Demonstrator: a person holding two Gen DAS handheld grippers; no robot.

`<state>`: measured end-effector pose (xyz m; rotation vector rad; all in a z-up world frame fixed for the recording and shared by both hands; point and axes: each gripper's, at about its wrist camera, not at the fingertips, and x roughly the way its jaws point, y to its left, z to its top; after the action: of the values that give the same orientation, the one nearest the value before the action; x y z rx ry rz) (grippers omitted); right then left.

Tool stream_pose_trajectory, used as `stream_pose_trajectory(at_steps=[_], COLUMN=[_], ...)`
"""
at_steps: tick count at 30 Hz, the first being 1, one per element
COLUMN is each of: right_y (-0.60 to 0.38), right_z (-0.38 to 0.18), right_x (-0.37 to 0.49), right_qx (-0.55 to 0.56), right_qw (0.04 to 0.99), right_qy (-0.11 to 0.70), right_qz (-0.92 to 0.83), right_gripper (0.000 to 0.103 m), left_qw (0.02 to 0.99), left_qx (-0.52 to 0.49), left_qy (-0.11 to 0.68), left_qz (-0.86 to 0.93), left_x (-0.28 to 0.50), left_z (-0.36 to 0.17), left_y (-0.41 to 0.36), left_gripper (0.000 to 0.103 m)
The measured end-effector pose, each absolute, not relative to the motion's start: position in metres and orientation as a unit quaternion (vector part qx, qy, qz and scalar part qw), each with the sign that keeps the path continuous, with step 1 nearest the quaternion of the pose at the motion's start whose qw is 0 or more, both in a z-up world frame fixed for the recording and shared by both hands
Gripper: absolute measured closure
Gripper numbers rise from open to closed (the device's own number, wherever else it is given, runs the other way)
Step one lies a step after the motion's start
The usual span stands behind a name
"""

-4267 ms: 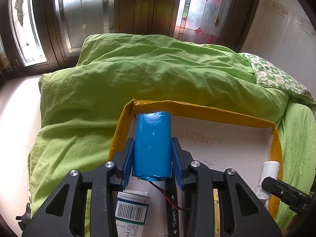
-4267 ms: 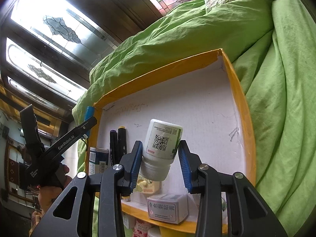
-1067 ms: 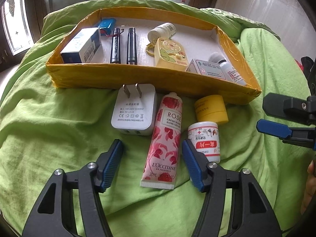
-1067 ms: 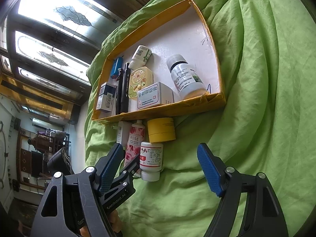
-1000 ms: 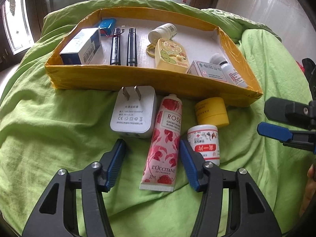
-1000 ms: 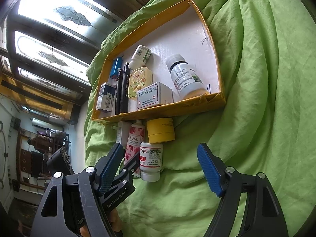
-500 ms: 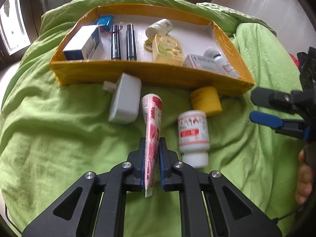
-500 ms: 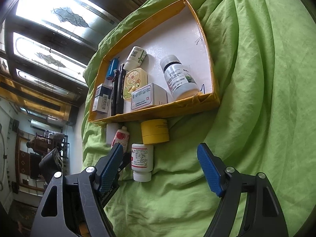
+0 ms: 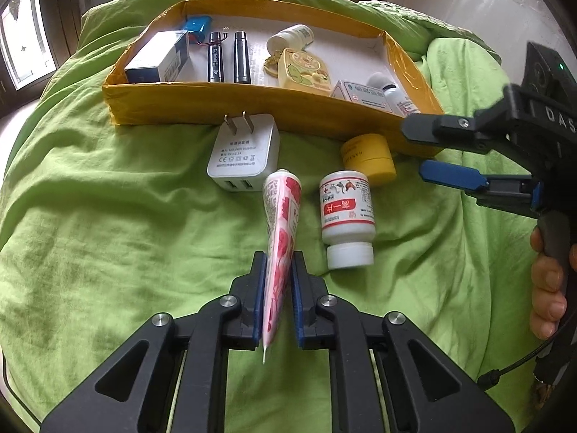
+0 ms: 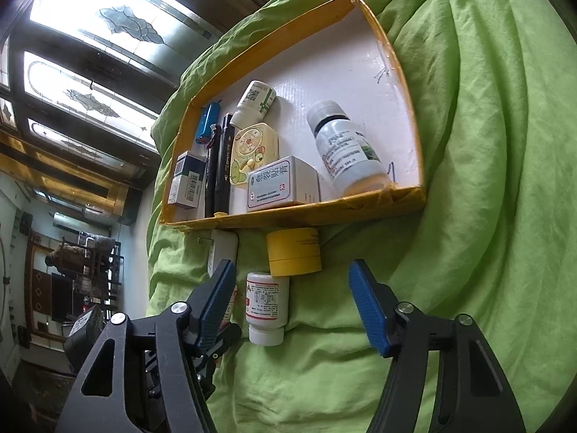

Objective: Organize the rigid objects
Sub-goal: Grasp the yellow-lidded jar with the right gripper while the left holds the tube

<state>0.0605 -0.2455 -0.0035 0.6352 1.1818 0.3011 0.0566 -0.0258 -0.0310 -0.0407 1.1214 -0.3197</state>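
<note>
charger (image 9: 243,151) left of tube (image 9: 280,231) | bottle (image 9: 347,213) right | jar (image 9: 368,158), tray (image 9: 252,103) behind

My right gripper (image 10: 292,301) has just been narrowing, its blue pads still apart, touching nothing. Between them at lower centre lies a white pill bottle (image 10: 266,306); a yellow jar (image 10: 294,250) sits just above, against the yellow tray (image 10: 324,214).

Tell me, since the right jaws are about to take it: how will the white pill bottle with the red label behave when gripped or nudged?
The white pill bottle lies on its side on the soft green duvet, so a nudge would probably roll it. Its round, smooth plastic body looks rigid, so it should hold shape, though it may slip. It probably weighs little.
</note>
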Motion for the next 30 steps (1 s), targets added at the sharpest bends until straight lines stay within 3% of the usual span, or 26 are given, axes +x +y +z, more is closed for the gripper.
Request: stream_pose_trajectory(at_steps=[9, 13, 30], right_y=[-0.225, -0.224, -0.237], right_z=[-0.028, -0.038, -0.013], right_x=[0.081, 0.083, 0.061], right_qx=[0.277, 0.265, 0.28], right_qw=[0.762, 0.759, 0.765], right_qy=[0.57, 0.58, 0.56], right_qz=[0.133, 0.129, 0.15], right_gripper=[0.055, 0.066, 0.067], left_qw=[0.84, 0.844, 0.854], left_qx=[-0.029, -0.023, -0.061], left_qy=[0.52, 0.513, 0.493], left_qz=[-0.15, -0.153, -0.154], left_x=[0.067, 0.069, 0.062], left_z=[-0.035, -0.034, -0.022], left_y=[-0.027, -0.031, -0.013], left_gripper=[0.09, 0.091, 0.091])
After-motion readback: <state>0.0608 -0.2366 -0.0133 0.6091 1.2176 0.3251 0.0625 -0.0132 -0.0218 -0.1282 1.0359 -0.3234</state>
